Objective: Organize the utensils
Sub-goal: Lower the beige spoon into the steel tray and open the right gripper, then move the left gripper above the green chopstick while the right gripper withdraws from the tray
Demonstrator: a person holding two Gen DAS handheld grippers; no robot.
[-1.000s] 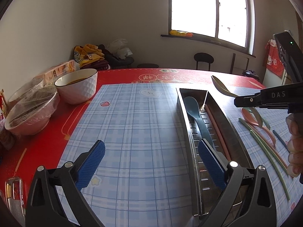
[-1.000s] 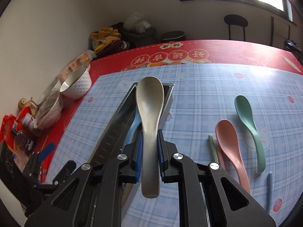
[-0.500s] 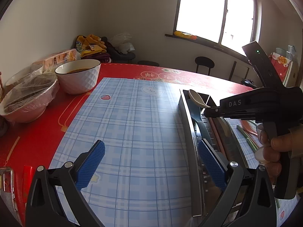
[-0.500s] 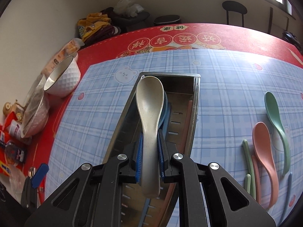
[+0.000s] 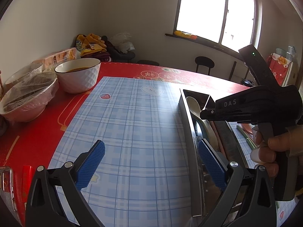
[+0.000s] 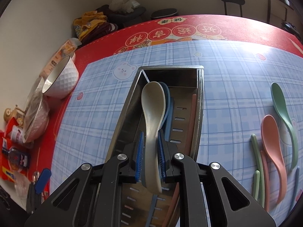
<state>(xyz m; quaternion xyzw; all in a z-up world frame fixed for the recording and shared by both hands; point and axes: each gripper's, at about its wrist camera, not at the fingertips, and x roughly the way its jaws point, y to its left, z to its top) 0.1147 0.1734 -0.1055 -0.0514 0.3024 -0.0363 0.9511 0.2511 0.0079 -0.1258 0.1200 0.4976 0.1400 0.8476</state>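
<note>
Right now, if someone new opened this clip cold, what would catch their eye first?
First, the beige spoon pinched in the right tongs, hanging inside the long metal tray over a blue spoon already there. Next, the pink spoon and green spoon lying on the blue checked mat to the tray's right. The left tongs gape open, holding nothing, beside the tray.

We note tray (image 6: 198, 102): brushed metal, glossy, reflective walls, slotted floor. Beige spoon (image 6: 152, 102): matt plastic, faintly speckled. Pink spoon (image 6: 269, 132) and green spoon (image 6: 280, 100): smooth plastic, satin sheen. Right claw (image 6: 149, 147) pads: blue, ribbed, rubbery; frame matt black plastic, shiny metal rivets. Checked mat (image 5: 132, 123) on desk: smooth, glossy. White bowl (image 5: 79, 75): glazed, quilted relief.
</note>
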